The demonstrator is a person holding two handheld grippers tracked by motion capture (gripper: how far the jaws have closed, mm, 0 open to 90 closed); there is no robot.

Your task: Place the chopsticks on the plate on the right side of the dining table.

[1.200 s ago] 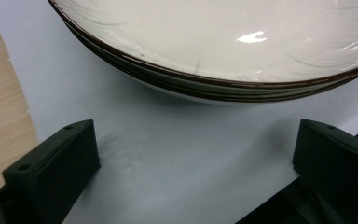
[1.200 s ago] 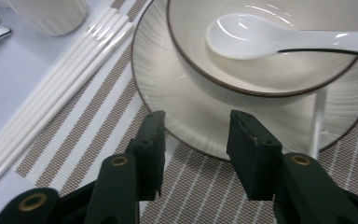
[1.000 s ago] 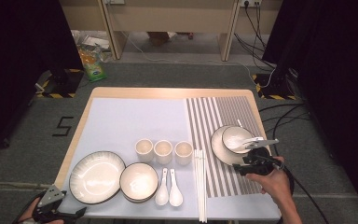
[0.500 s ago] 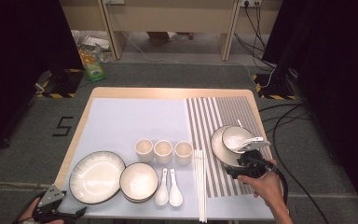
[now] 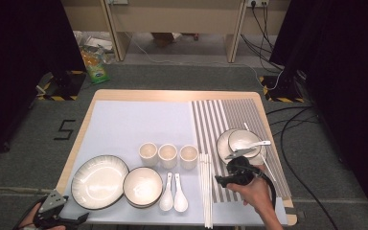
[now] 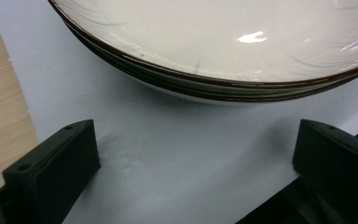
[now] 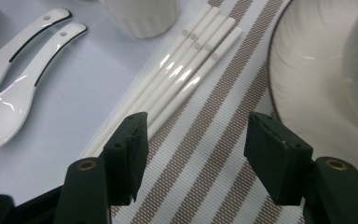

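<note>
My right gripper (image 7: 196,154) has its jaws apart with nothing between them; 4 chopsticks (image 7: 186,74) lie just ahead of its left jaw. My left gripper (image 6: 191,172) is also spread, with the plate (image 6: 223,42) just beyond.

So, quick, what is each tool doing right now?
Left tool: open, empty, before the plate.
Right tool: open, empty, above the chopsticks.
</note>
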